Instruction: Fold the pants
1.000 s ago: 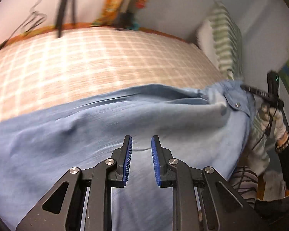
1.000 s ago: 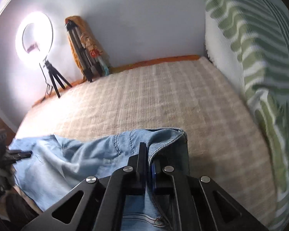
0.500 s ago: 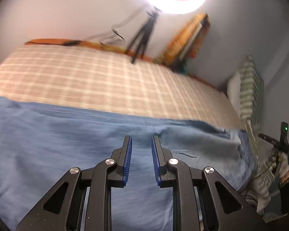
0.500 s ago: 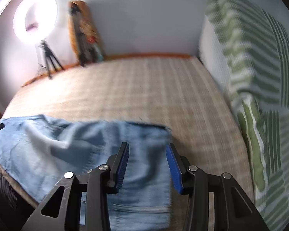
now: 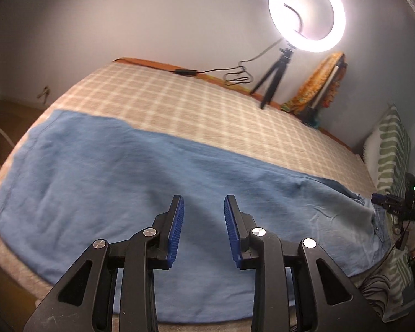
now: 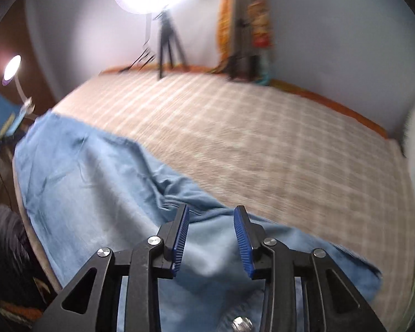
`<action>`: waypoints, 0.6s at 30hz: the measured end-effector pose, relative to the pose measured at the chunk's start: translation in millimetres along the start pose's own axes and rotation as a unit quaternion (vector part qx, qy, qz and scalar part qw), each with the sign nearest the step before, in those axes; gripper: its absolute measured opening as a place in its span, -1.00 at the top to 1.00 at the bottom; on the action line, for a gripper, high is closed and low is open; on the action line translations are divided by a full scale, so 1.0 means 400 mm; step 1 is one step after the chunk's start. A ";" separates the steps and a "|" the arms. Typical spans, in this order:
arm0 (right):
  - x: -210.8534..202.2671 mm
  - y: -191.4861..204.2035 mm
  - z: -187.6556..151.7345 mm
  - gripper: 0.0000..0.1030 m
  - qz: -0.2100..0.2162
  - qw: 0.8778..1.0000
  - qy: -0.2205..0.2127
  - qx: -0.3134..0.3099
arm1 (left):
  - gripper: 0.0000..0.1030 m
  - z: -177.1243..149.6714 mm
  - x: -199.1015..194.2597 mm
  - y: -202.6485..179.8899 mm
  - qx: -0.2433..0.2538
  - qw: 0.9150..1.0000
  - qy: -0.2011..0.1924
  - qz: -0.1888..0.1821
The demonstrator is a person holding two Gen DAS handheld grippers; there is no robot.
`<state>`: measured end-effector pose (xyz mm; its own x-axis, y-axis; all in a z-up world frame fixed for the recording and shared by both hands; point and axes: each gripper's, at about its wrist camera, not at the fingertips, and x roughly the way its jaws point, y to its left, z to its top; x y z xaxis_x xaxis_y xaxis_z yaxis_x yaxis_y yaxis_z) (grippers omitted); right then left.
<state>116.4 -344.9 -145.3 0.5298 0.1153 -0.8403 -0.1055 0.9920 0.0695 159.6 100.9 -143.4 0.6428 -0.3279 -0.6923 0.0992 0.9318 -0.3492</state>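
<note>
Left wrist view shows the pants [image 5: 157, 188], blue denim, spread lengthwise along the near edge of the bed [image 5: 207, 116], one leg already lying on the other by the look of it, the hem end toward the left and the waist toward the right. The left tongs [image 5: 203, 215] hang above the mid-leg with the jaws parted a little, having just been opening, and nothing between them. The right tongs [image 6: 211, 229] stand somewhat wider over the rumpled waist end, jaws having just closed a touch, cloth below them but not pinched.

Denim like this probably handles as soft but weighty: it will drape and sag rather than hold a line, and it should not slip from ribbed pads. A pinch at the hem corners and at the waistband, where the cloth is doubled and firm, looks the safest hold.

Only the left view shows the flat hem end and the full length; only the right view shows the creased seat and a metal button [image 6: 242, 325] near the bottom edge.
</note>
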 end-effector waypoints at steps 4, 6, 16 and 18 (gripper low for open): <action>0.046 0.050 0.001 0.32 0.017 0.999 0.022 -0.047 | 0.28 -0.014 -0.010 0.086 -0.055 0.998 0.001 0.007; 0.063 0.066 0.003 0.32 0.018 0.997 0.029 -0.062 | 0.28 -0.020 -0.012 0.129 -0.080 0.997 -0.003 0.012; 0.105 0.117 0.008 0.27 -0.004 0.988 0.056 -0.144 | 0.28 -0.052 0.009 0.261 -0.133 0.990 -0.002 0.047; 0.108 0.129 0.003 0.17 -0.015 0.984 0.062 -0.168 | 0.28 -0.057 0.017 0.266 -0.132 0.990 0.002 0.049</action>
<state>134.9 -288.7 -177.5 0.4327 0.0584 -0.8996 -0.3744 0.9194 -0.1204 157.4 194.3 -199.6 0.6372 -0.2388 -0.7328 -0.1653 0.8863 -0.4326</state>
